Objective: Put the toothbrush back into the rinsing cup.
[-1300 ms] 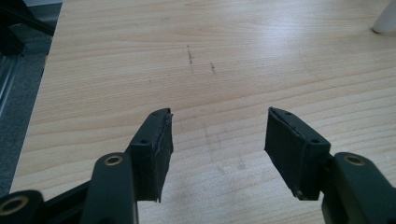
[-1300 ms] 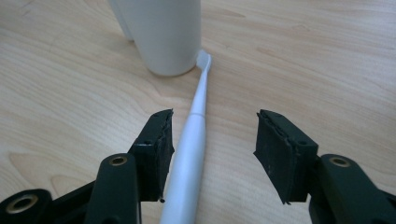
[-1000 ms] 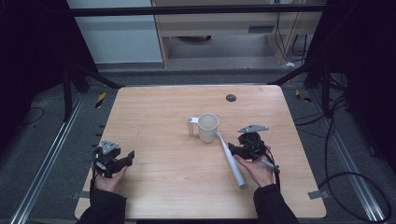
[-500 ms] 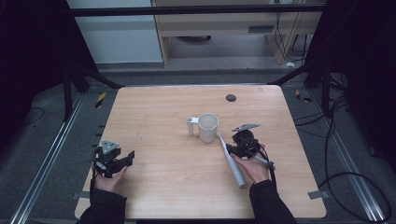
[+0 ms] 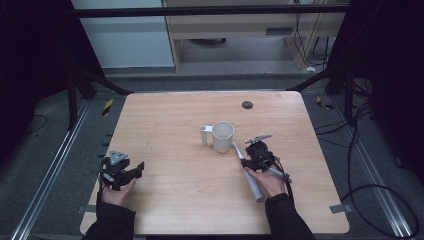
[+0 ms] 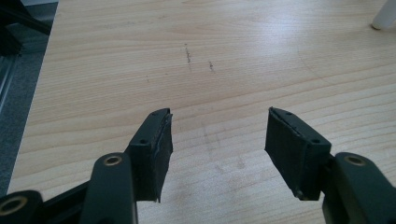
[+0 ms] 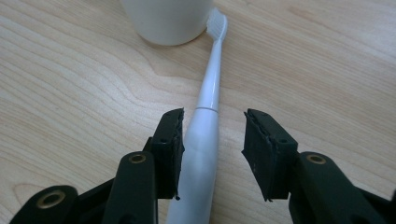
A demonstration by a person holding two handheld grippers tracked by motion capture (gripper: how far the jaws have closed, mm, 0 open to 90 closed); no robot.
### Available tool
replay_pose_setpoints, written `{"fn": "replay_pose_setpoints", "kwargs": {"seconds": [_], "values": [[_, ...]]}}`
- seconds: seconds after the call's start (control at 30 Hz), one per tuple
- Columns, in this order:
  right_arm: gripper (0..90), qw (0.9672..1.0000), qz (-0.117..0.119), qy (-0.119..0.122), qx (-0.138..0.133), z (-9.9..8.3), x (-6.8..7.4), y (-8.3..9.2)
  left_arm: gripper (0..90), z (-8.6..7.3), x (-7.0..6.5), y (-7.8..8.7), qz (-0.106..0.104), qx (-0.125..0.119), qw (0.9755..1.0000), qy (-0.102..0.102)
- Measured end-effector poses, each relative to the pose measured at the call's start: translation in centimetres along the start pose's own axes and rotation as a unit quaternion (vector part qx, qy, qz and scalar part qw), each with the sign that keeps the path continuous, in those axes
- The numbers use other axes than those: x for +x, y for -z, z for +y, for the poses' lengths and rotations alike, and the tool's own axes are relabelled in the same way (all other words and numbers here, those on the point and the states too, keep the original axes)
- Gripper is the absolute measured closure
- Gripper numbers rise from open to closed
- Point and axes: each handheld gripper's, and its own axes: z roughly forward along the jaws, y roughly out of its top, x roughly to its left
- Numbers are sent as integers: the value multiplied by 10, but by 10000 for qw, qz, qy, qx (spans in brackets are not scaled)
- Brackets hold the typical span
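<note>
A white electric toothbrush (image 5: 256, 191) (image 7: 206, 116) lies flat on the wooden table (image 5: 175, 125), its bristle head beside a white mug (image 5: 222, 136) (image 7: 166, 18). My right gripper (image 5: 250, 156) (image 7: 212, 122) is low over the handle with one jaw on each side. The jaws have just been closing. In the right gripper view the left pad (image 7: 170, 140) lies against the handle, and a gap remains before the right pad (image 7: 261, 144). My left gripper (image 5: 134, 171) (image 6: 218, 119) rests near the table's front left with open jaws and nothing between them.
The mug's handle (image 5: 204, 134) points left. A dark round hole (image 5: 247, 105) sits in the tabletop farther back. Black frame bars and cables surround the table on the grey floor (image 5: 45, 165). Bare wood lies between the two hands.
My right gripper has sunk and shifted slightly left onto the toothbrush handle, and its jaws have narrowed around it. The left gripper, the mug and the toothbrush have stayed put.
</note>
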Motion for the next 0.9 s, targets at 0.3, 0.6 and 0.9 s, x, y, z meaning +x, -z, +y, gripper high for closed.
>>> {"fn": "replay_pose_setpoints", "kwargs": {"seconds": [0.3,0.6,0.9], "values": [[584,9997,69,-19,218,0,1,-9,402,0,0,0,-3,0,10000,1],[584,9994,61,-33,340,-1,1,-15,402,0,1,0,0,5,10000,-3],[594,9985,99,-48,543,-1,2,-20,401,0,1,0,-5,8,10000,-4]]}}
